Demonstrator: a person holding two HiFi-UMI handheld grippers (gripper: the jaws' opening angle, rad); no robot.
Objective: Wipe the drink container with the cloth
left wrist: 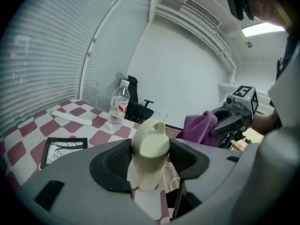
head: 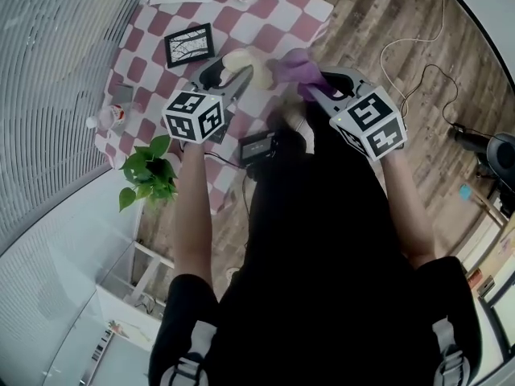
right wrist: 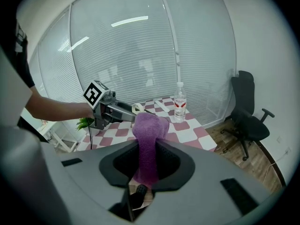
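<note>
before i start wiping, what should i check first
1. Left gripper shut on the drink container: ok.
2. Right gripper shut on the purple cloth: ok.
3. Cloth sticks out past the jaws for wiping: ok.
4. Container's lid is on: ok.
5. Cloth against the container: not ok, they look apart in the left gripper view.
6. Water bottle out of the way, upright farther back on the table: ok.
</note>
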